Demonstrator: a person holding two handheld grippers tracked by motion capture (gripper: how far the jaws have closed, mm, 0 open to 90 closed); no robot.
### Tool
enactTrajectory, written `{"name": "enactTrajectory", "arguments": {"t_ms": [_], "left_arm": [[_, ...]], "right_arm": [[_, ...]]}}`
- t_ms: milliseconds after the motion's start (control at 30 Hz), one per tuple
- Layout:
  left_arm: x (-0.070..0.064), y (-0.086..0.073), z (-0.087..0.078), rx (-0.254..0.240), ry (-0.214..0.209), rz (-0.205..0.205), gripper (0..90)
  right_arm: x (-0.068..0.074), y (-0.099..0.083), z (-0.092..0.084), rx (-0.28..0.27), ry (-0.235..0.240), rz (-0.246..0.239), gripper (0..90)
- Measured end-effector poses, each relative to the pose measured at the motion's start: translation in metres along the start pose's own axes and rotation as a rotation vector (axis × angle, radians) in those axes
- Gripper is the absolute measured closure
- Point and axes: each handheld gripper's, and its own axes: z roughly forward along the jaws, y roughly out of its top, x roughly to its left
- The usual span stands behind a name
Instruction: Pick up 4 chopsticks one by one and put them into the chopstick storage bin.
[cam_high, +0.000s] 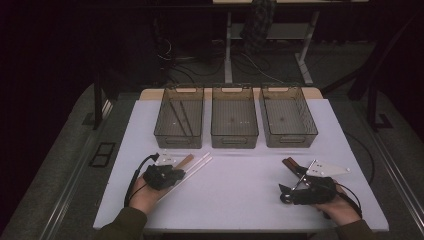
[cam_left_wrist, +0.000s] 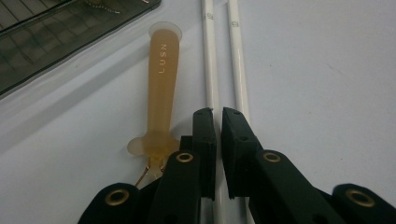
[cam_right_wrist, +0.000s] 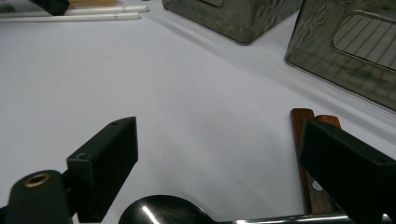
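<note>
Two white chopsticks (cam_high: 199, 166) lie side by side on the white table (cam_high: 240, 195), with an amber plastic spoon-like piece (cam_left_wrist: 163, 84) just to their left. My left gripper (cam_left_wrist: 218, 114) is shut on the left white chopstick (cam_left_wrist: 210, 70), while the other stick (cam_left_wrist: 237, 70) passes beside the right jaw. In the high view the left gripper (cam_high: 181, 172) lies low on the table at the left. My right gripper (cam_right_wrist: 217, 128) stands open above a dark metal spoon (cam_right_wrist: 159, 210), next to two wooden handles (cam_right_wrist: 303, 126). It shows at the right (cam_high: 292, 182), and nothing is gripped between its jaws.
Three translucent grey bins stand in a row at the back: left (cam_high: 179, 132), middle (cam_high: 234, 135), right (cam_high: 288, 135). The left bin holds thin dark sticks (cam_high: 181, 117). The table's front edge runs close to both hands. Desk legs and cables stand beyond on the dark floor.
</note>
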Motion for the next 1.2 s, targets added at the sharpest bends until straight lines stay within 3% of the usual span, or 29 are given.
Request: {"name": "enactTrajectory", "arguments": {"t_ms": [700,1200], "left_arm": [[0.005,0.004,-0.015,-0.047,-0.032,-0.028,84.3],[-0.001,0.010,-0.027,-0.076,-0.069,0.006,84.3]], "right_arm": [[0.000,0.000,0.000,0.000,0.003,-0.001,11.5],[0.000,0.000,0.000,0.000,0.004,-0.001,11.6]]}}
